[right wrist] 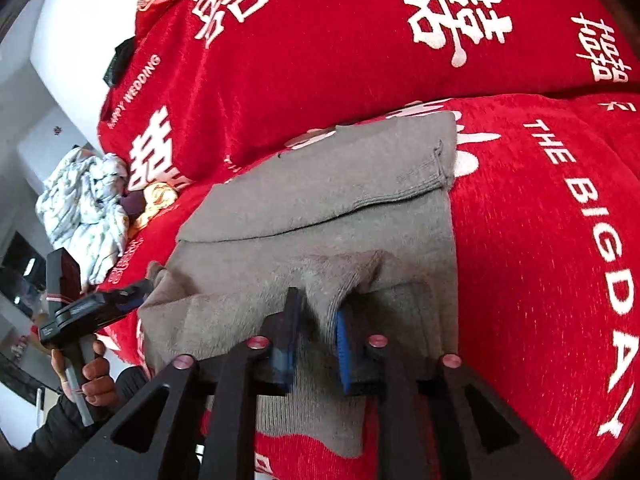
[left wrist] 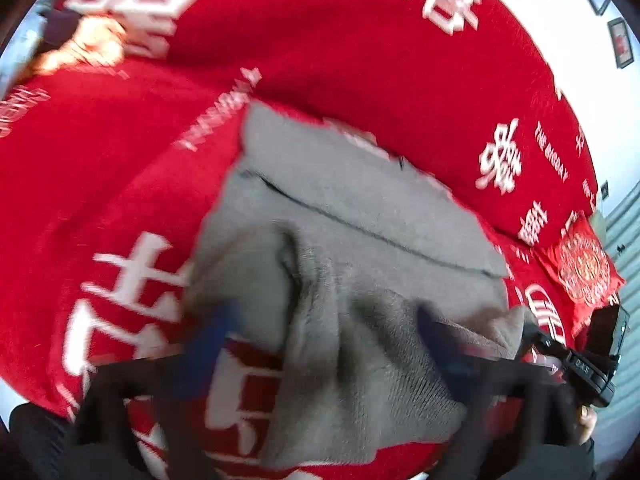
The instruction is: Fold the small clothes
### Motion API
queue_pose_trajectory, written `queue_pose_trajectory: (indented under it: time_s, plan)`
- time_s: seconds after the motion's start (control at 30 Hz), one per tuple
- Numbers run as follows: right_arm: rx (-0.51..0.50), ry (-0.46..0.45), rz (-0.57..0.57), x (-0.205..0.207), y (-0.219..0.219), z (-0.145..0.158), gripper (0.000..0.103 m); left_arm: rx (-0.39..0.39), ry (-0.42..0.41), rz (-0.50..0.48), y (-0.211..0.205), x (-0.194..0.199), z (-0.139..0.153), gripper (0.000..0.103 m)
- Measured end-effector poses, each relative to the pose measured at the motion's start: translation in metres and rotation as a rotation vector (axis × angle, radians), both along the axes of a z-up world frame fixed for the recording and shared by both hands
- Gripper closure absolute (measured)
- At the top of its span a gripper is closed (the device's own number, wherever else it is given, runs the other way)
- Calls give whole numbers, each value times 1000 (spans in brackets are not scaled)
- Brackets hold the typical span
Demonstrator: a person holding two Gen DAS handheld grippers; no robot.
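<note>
A grey knitted garment lies folded on the red blanket, with one layer turned over across its far half. My left gripper hovers over its near edge. The jaws stand wide open, and the blue pads are apart from the cloth. My right gripper is over the same near edge with its jaws partly open. A raised ridge of grey cloth stands in the gap, and the pads are not squeezing it. A hand holds the left tool at the garment's left corner.
The red blanket with white lettering covers the whole surface. A crumpled pale patterned cloth and a gold item lie at the left. A red embroidered cushion sits beyond the garment's right side. White walls lie beyond the edges.
</note>
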State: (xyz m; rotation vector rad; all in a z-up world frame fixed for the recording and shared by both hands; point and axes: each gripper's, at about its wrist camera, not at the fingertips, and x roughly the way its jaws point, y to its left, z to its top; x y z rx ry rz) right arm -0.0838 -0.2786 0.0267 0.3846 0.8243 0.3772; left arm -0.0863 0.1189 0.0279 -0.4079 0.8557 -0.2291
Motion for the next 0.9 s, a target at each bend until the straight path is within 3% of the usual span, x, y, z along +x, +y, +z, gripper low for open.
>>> queue_pose_trajectory:
  time_s: [0.03,0.07,0.1,0.3,0.33,0.37,0.43,0.47,0.5,0.63,0.8,0.83,0.87,0.9]
  plan:
    - [-7,-4,2,-3,-1,-2,58,12,-14,-2,2,-5,1,2]
    - [-20,-4,-1,-9,-2,-4,39,18,-12,-24,2,-9,0,2]
    - [-25,-7,-4,-12,-4,-6,36,16,5,-43,1,-12,-3,2]
    - [31,26,1,-22,-15,-25,36,28,89,-122,-23,-4,-25,5]
    - [43,29,5,-21,-16,-26,36,31,98,-136,-28,-2,-27,11]
    - [44,33,9,-20,-16,-27,36,33,119,-162,-35,2,-30,31]
    - [19,41,21,-18,-14,-26,38,92,126,-170,-46,1,-32,35]
    - [8,44,24,-19,-14,-26,39,114,121,-177,-50,0,-31,42]
    - [8,48,29,-20,-15,-25,40,133,123,-187,-53,-2,-31,53]
    - [53,113,68,-27,-10,-35,49,126,120,-190,-51,-6,-31,53]
    - [36,93,89,-20,1,-39,54,107,111,-189,-50,-3,-32,53]
    - [52,95,92,-17,1,-39,60,111,110,-185,-50,-2,-31,54]
    - [70,105,95,-13,0,-40,88,111,106,-182,-49,-2,-30,70]
    - [88,124,112,-10,1,-42,95,100,112,-187,-48,-1,-30,84]
